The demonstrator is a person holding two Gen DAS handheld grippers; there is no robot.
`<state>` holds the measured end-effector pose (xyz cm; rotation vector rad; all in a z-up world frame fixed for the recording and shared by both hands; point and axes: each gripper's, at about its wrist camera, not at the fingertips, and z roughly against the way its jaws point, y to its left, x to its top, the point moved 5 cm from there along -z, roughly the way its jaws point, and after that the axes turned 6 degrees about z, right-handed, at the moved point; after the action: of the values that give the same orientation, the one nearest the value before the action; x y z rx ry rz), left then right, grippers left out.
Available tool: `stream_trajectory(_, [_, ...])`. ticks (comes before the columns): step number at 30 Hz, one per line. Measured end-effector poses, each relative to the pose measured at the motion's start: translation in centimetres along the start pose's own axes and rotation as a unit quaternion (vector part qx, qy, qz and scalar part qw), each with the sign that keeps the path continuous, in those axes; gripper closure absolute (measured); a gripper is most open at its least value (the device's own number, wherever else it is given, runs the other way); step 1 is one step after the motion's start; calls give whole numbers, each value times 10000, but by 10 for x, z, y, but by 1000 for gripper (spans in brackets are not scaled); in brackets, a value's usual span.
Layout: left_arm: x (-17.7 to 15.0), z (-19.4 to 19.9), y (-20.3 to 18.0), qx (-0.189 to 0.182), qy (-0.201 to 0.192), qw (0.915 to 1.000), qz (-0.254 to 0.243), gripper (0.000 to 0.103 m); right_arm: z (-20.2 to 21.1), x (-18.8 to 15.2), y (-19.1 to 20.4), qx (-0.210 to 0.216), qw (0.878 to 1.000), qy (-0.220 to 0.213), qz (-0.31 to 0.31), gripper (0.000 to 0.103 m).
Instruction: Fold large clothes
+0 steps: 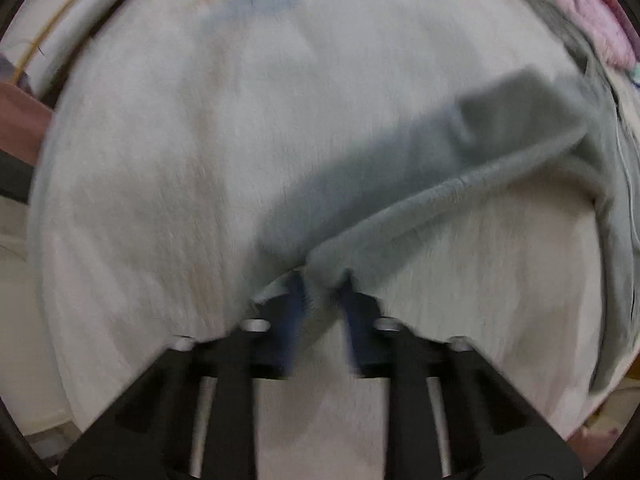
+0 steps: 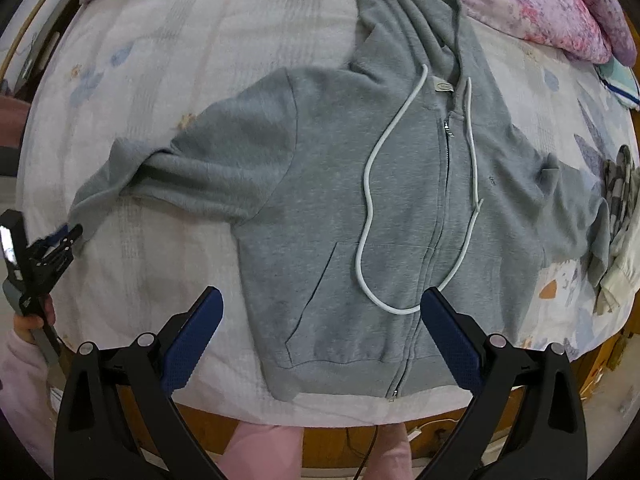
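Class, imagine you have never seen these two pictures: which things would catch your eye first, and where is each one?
First comes the grey zip hoodie, spread front-up across the pale bedsheet, its white drawstring snaking down the chest. At the left sleeve's cuff the left gripper has pinched the fabric, while the right gripper hangs open above the hem. A pink flowered quilt is bunched along the far edge.

A pale quilted bed [image 2: 160,80] on a wooden frame [image 2: 600,360]; pink floral bedding [image 2: 540,0] bunched at its far edge
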<state>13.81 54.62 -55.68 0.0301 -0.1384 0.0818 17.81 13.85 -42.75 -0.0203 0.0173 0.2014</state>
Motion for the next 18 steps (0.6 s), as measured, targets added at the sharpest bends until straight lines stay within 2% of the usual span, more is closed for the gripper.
stream_trajectory(2, [-3, 10, 6, -141, -45, 9995, 272, 97, 2, 2, 4, -14, 10000, -42, 88, 8])
stream_trajectory(4, [-2, 33, 11, -455, -220, 9967, 635, 98, 6, 3, 7, -64, 9997, -101, 192, 8])
stream_trajectory(8, [3, 80, 24, -937, -540, 9859, 1280, 98, 11, 4, 8, -4, 9996, -182, 228, 8])
stream_trajectory(11, [14, 107, 31, -970, -688, 9814, 1510, 98, 12, 7, 4, 201, 9995, -210, 148, 8])
stream_trajectory(15, [51, 130, 45, -1123, -739, 9736, 1843, 97, 15, 21, -3, 378, 9978, -528, 108, 9])
stream_trajectory(18, [86, 120, 76, -735, -593, 9738, 2068, 97, 13, 30, -10, 485, 9968, -628, 55, 15])
